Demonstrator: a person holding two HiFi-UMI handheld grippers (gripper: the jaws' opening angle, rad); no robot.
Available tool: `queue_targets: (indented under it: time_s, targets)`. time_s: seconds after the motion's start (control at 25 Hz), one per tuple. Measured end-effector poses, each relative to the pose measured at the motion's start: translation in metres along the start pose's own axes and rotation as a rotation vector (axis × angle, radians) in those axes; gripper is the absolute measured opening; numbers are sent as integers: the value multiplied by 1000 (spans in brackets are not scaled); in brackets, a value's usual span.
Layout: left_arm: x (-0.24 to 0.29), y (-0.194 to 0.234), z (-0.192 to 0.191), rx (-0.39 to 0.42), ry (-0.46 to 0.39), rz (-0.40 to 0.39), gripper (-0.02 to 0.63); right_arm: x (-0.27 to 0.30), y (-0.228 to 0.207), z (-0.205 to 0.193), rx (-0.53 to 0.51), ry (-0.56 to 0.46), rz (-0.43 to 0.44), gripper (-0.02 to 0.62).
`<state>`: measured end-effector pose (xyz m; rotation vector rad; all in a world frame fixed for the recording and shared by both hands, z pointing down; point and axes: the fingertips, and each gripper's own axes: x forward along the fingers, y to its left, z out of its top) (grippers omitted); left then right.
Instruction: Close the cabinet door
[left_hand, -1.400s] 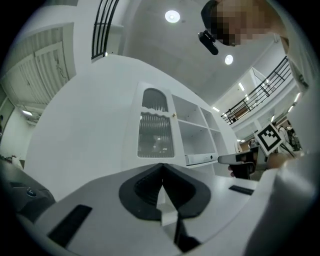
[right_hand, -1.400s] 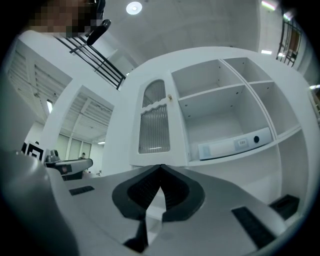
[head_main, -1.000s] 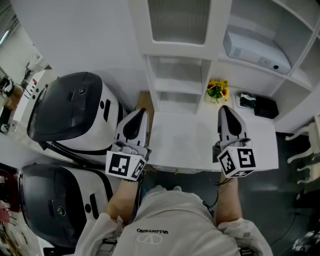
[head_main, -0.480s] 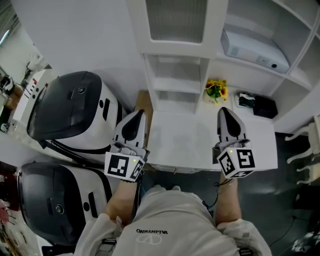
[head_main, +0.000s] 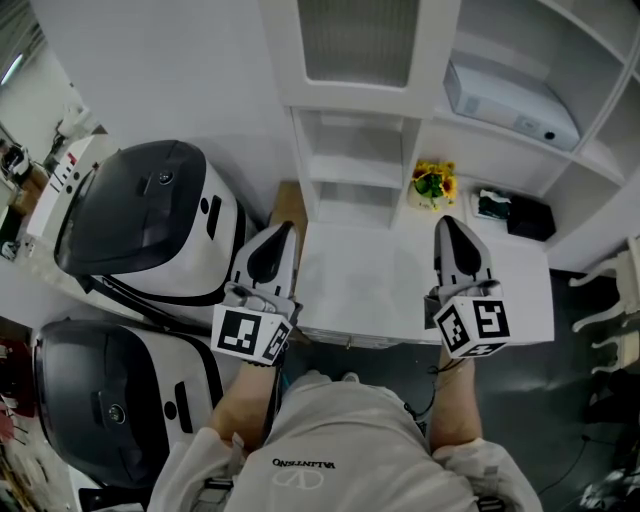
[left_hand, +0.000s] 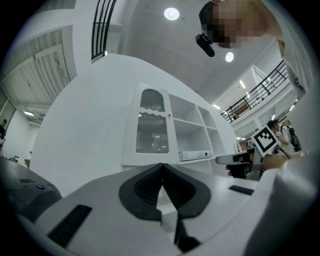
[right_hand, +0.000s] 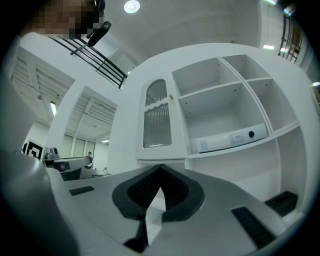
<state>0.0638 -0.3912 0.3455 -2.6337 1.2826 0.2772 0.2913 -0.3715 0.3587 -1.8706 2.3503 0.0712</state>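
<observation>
Left gripper view: left gripper (left_hand: 161, 169) clenched, tips meeting, nothing held. Right gripper (right_hand: 160, 169) likewise clenched, empty. Both hover side by side over counter (head_main: 372, 285), level, pointing at cabinet (head_main: 428, 60). No contact; reads as neutral rest pose. Door (head_main: 355, 40), ribbed glass, upper left of cabinet, well beyond both tips. Looks flush with frame, so probably shut already.

The only print that can be read is the word "VALENTINO", with a small oval logo next to it, in dark letters on the person's pale shirt (head_main: 340, 435); it appears upside down in the head view. The small label on the white box (right_hand: 230, 139) on the cabinet shelf (right_hand: 260, 145) is too small to read.
</observation>
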Motion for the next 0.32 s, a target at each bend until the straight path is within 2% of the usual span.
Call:
queue_targets:
  time_s: [0.32]
  targets:
    - [-2, 1, 1, -24, 0, -7, 5, -1, 4, 1, 1, 2, 2, 9]
